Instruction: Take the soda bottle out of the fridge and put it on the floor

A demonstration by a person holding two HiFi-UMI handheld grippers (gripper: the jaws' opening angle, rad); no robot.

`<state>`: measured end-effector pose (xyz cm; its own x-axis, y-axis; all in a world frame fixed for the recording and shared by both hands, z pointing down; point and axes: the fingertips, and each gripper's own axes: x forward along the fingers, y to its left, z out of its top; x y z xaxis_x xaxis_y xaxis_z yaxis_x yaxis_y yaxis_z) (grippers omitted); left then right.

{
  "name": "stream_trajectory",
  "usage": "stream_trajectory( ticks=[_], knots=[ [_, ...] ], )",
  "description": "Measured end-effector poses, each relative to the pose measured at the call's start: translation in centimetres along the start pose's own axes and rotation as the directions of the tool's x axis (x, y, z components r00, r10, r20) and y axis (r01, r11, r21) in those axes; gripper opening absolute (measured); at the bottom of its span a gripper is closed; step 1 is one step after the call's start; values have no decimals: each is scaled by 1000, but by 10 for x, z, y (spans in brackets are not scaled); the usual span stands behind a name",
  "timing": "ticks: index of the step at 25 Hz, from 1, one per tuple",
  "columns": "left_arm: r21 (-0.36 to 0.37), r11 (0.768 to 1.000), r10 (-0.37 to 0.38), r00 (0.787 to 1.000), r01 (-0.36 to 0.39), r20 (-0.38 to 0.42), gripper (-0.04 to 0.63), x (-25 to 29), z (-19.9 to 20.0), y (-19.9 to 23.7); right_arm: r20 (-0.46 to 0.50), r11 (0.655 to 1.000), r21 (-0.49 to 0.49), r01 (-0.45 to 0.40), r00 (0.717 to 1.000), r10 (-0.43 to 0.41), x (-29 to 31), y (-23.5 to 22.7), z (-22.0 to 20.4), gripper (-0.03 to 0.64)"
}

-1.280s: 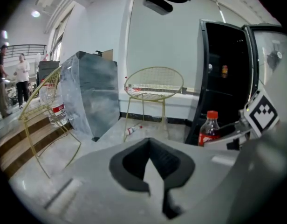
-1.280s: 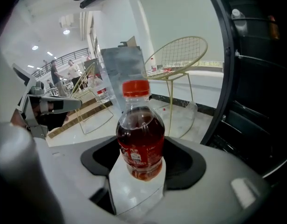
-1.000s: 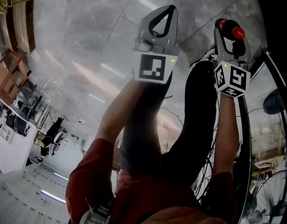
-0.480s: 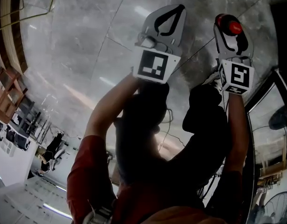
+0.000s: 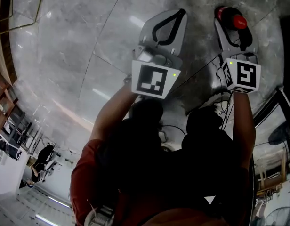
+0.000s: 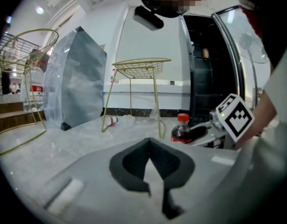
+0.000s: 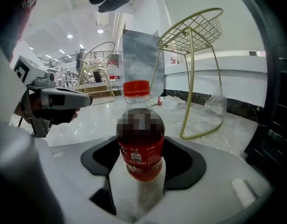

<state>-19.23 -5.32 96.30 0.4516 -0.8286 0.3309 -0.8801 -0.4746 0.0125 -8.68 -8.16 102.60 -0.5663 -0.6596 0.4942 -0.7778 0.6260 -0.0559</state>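
Note:
A soda bottle (image 7: 140, 139) with dark drink, a red label and a red cap (image 5: 238, 21) stands upright between the pads of my right gripper (image 7: 140, 149), which is shut on its body. In the head view this right gripper (image 5: 232, 20) hangs low over the marble floor (image 5: 79, 55) at the upper right. Seen from the left gripper view, the bottle (image 6: 181, 129) is just above the floor. My left gripper (image 5: 181, 13) is beside it on the left, shut, with nothing between its pads (image 6: 134, 164).
The open fridge (image 6: 208, 69) is dark, close on the right, and its door frame (image 5: 277, 107) runs past my right arm. Gold wire tables (image 6: 139, 66) (image 7: 194, 31), a wrapped grey slab (image 6: 76, 83) and a fallen small bottle (image 6: 113, 120) stand ahead. Cables (image 5: 220, 98) trail on the floor.
Both grippers have come down toward the floor as the person crouched. The bottle stays in the right gripper; the left stays shut and empty.

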Motion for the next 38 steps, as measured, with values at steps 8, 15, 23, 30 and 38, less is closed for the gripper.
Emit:
stream_trajectory(
  ticks=[8,15,23,30,38],
  knots=[
    [35,999,-13,999,11,41,-2,0,-16,-6,36,1000,15,12,999,-13,21,-10,-8,293],
    [32,999,-27,999,27,23,-2,10,-24,-11,91,998,50,25,995,-30,23,-15,-10,293],
    [36,998,-46,999,46,0,-2,8,-34,-20,165,1000,25,19,986,-23,23,-15,-9,293],
    [22,999,-47,999,47,-2,-2,3,-34,-19,169,1000,23,21,985,-25,23,-14,-9,293],
    [26,998,-57,998,57,-11,-2,5,-35,-24,182,999,33,29,983,-35,23,-14,-9,296]
  ],
)
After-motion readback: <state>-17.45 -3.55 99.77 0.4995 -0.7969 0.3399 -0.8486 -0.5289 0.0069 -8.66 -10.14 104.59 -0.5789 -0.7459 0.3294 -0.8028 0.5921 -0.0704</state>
